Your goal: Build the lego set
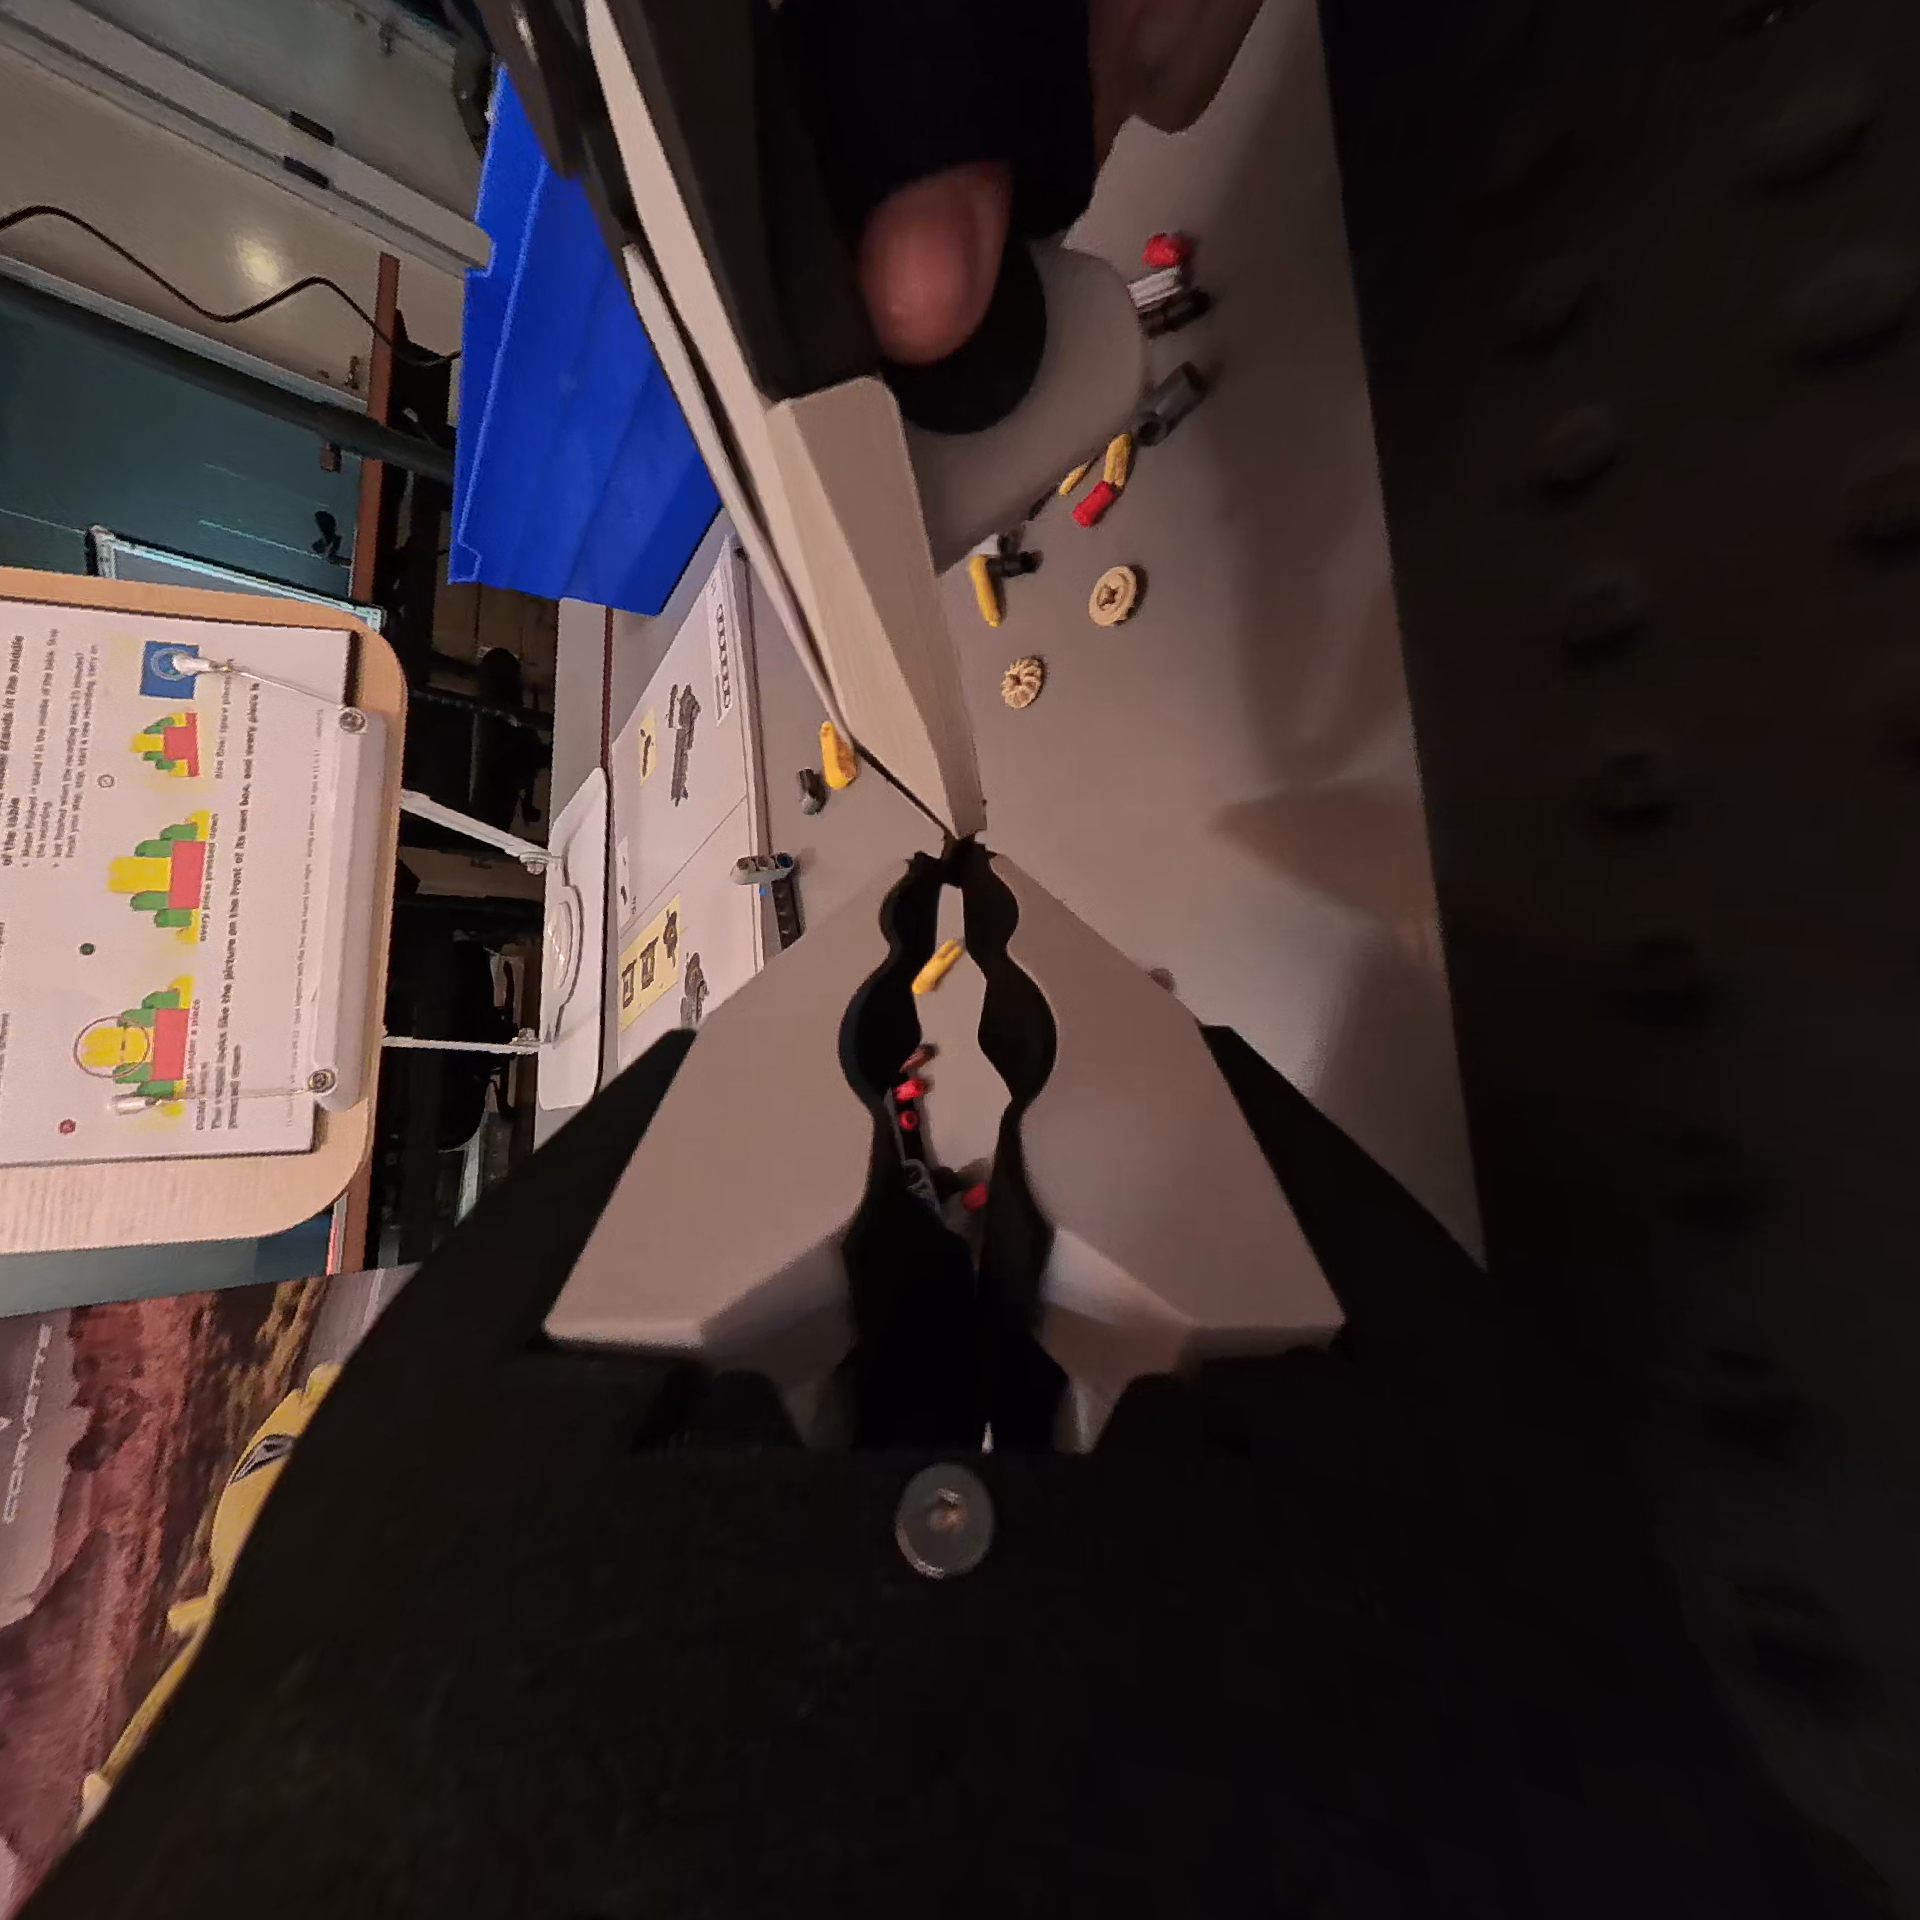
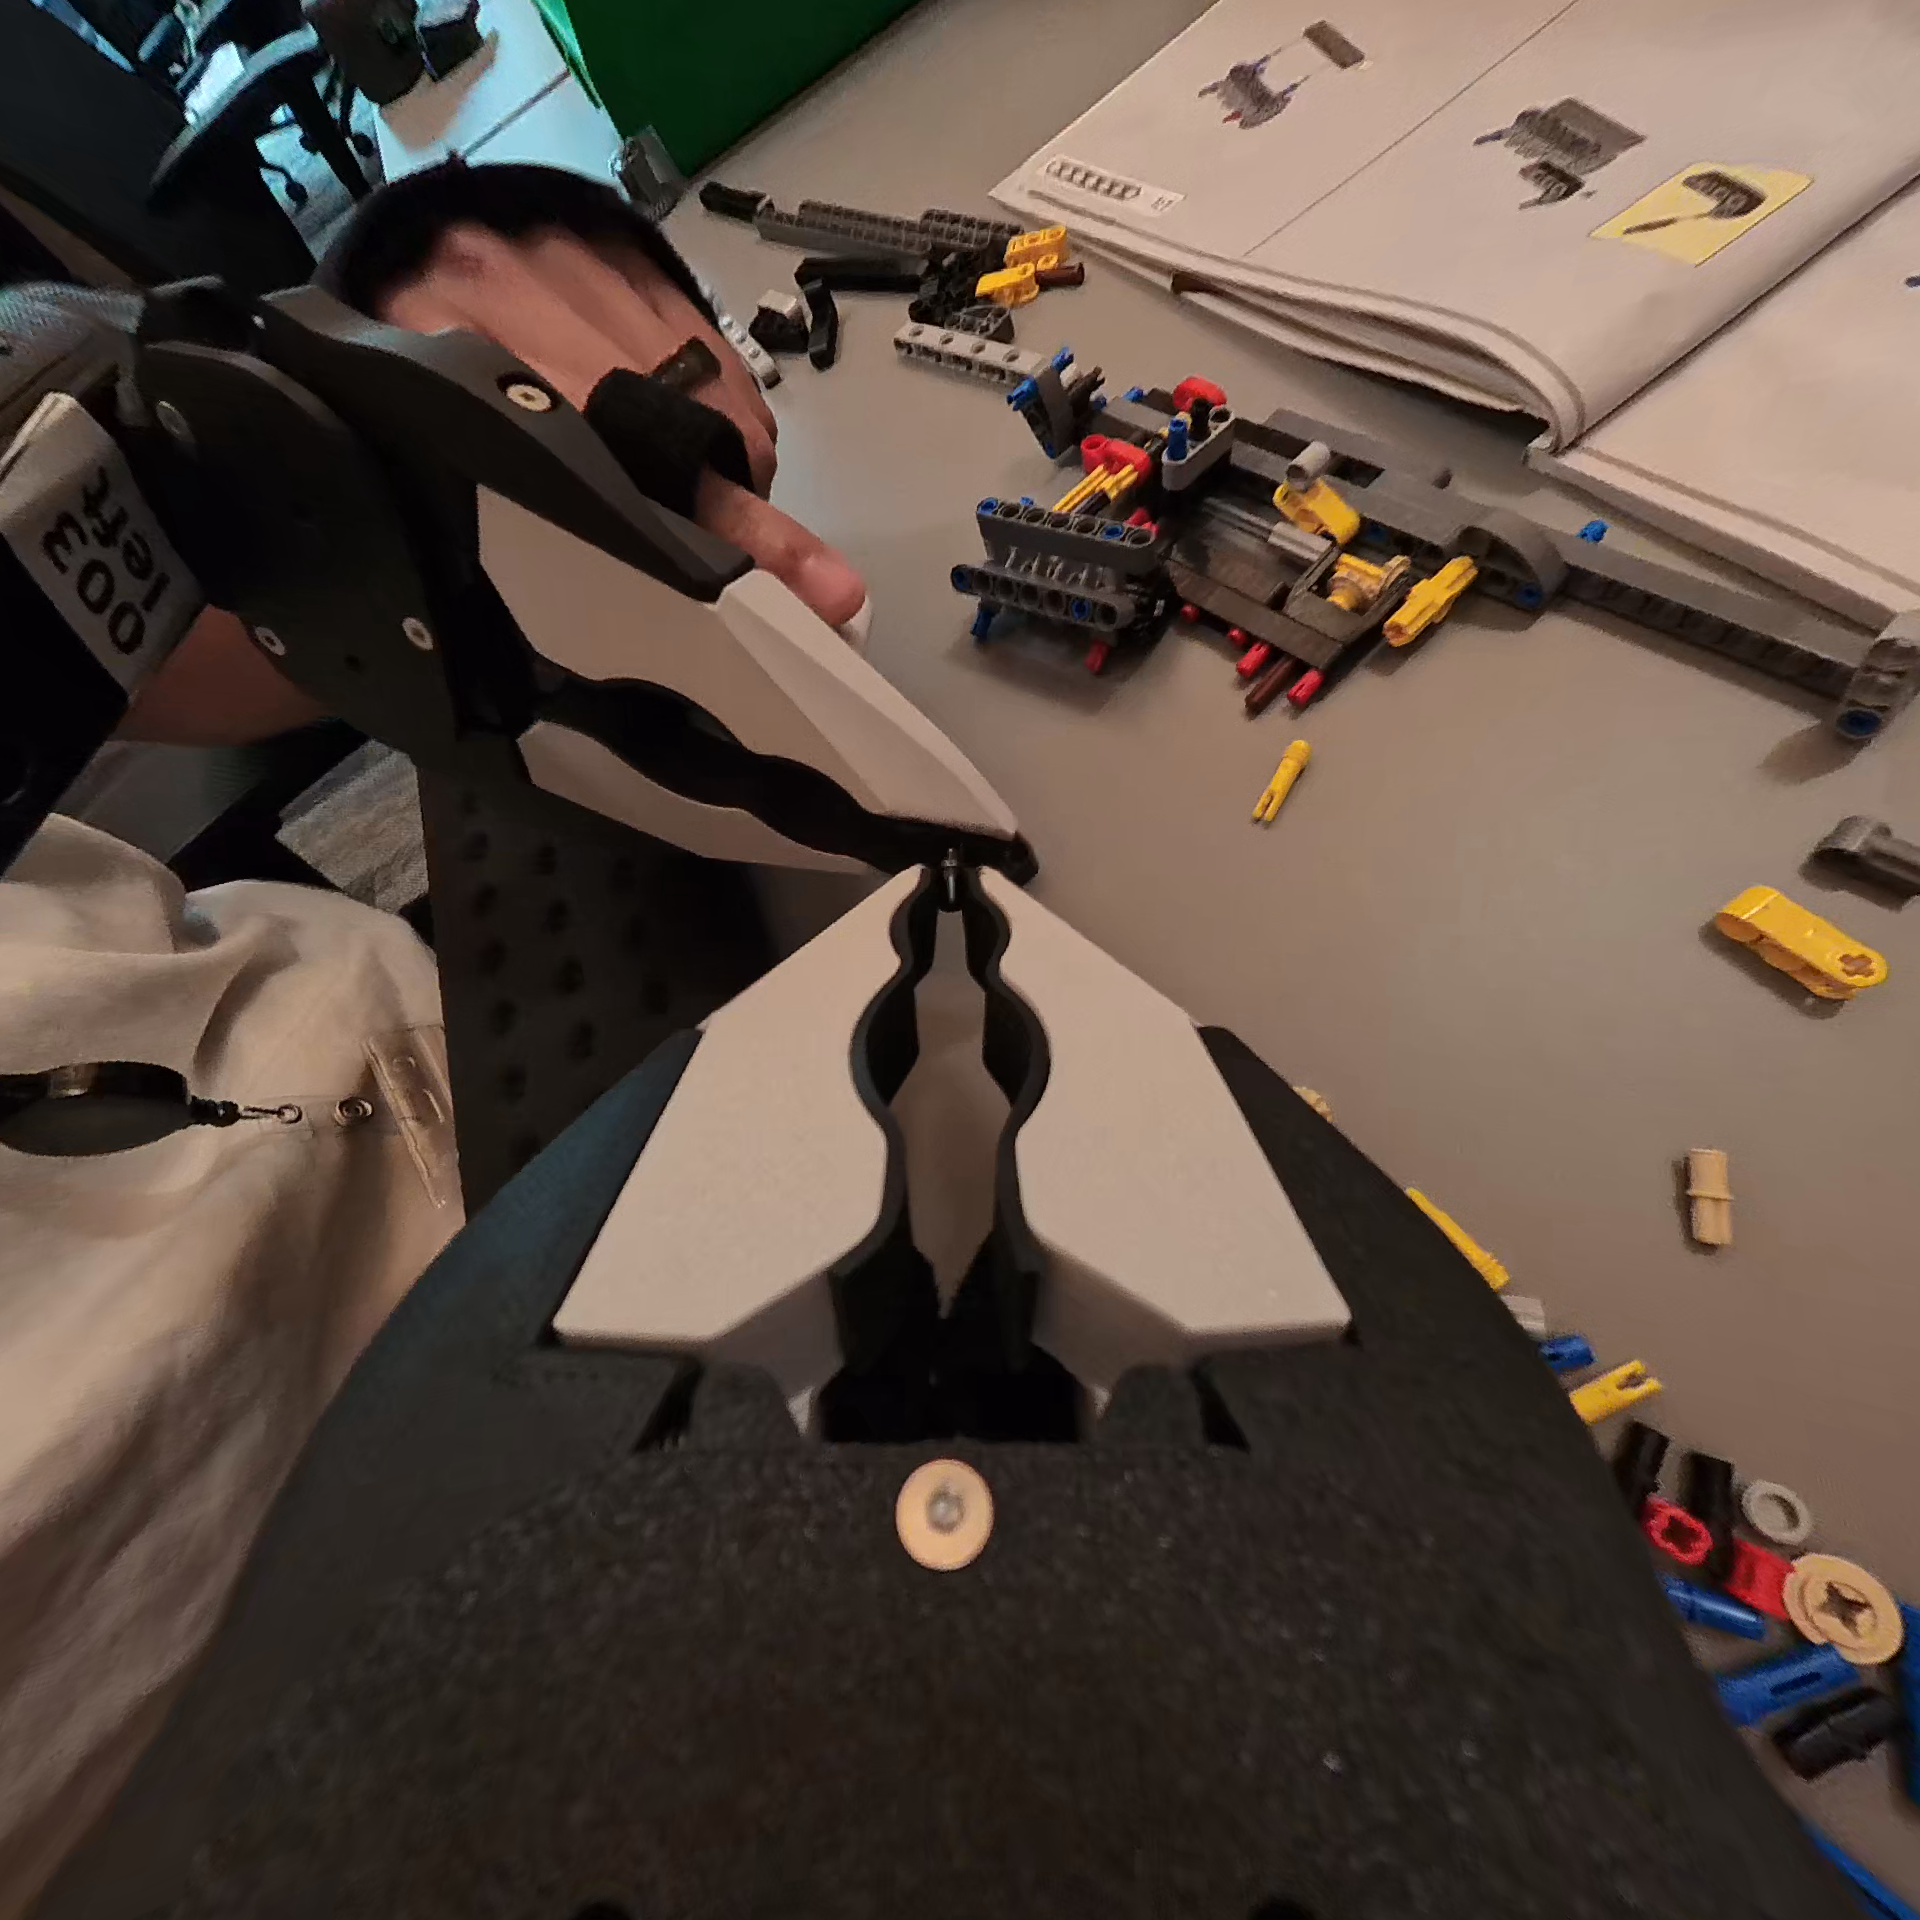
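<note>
while tips meet, two tools [image 2: 951, 878], one black pin [image 2: 950, 864]

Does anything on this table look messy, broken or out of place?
Nothing looks broken. Small pins and connectors lie scattered loose over the grey table, like the yellow pin lying apart from the half-built model. Both hand-held grippers meet tip to tip on a tiny black piece.

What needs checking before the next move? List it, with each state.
1. Right hand-held gripper shut on the small black piece: ok.
2. Left hand-held gripper tips meeting the right one's tips: ok.
3. Left hand-held gripper also gripping that piece: cannot tell.
4. Partly built model lying on the table, clear of both grippers: ok.
5. Instruction booklet open: ok.
</note>
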A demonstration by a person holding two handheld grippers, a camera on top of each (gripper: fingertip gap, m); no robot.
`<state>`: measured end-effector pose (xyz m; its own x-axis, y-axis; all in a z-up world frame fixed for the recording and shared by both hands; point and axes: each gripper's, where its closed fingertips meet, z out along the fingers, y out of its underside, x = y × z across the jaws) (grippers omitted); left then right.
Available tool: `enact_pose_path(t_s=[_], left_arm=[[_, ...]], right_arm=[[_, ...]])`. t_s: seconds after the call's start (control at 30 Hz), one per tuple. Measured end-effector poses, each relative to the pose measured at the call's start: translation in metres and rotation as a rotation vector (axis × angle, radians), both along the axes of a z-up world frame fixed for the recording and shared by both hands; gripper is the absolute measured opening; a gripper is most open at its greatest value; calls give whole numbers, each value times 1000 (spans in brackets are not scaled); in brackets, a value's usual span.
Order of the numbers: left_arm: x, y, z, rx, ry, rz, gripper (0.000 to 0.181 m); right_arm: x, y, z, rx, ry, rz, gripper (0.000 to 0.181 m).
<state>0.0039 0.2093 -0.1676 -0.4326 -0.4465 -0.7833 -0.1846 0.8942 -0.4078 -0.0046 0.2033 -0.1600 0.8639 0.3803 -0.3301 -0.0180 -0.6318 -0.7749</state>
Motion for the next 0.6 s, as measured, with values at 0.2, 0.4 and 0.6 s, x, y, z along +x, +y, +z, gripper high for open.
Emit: enact_pose_path(t_s=[0.2, 0.4, 0.6], left_arm=[[6, 3, 21, -113, -82, 63, 2], [7, 5, 31, -178, -120, 85, 2], [8, 4, 46, -207, -197, 107, 2]], right_arm=[[5, 6, 21, 144, 63, -52, 4], [5, 8, 33, 242, 89, -93, 5], [4, 7, 47, 309, 214, -107, 4]])
